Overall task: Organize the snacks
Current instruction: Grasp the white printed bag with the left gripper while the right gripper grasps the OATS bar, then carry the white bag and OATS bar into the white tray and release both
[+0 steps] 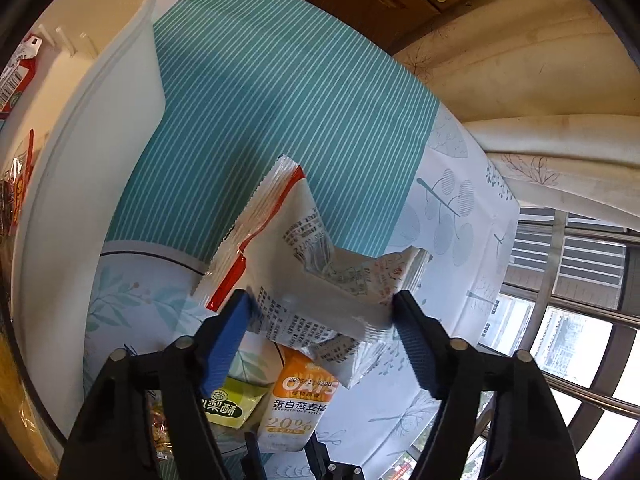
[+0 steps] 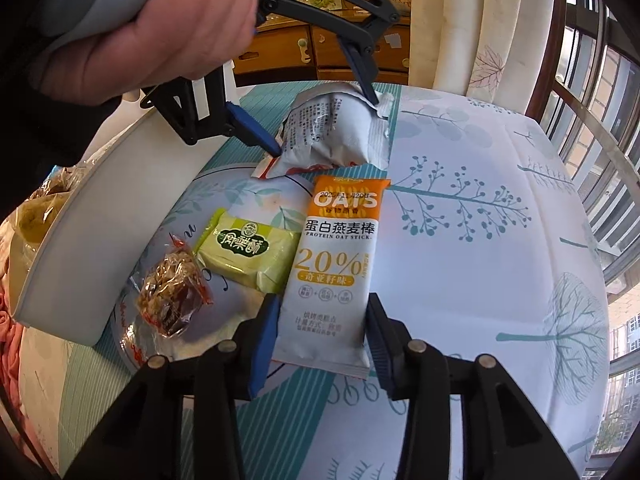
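1. Left gripper [image 1: 320, 308] has its ribbed blue pads pinching a crinkled white foil snack pouch [image 1: 304, 280] on the table.
2. Right gripper [image 2: 322, 340] straddles the flat, glossy oat stick packet [image 2: 336, 264]; its pads seemingly press the edges.
3. Beside that packet lie a green square pastry packet [image 2: 248, 252] and a clear-wrapped nut cluster [image 2: 172, 292], next to a smooth white bin [image 2: 92, 232].

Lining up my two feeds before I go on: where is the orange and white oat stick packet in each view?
Left wrist: oat stick packet at bottom centre, partly under the white snack bag.
Right wrist: oat stick packet at centre, between the right claw pads.
Shared landmark: green pastry packet, just left of it.
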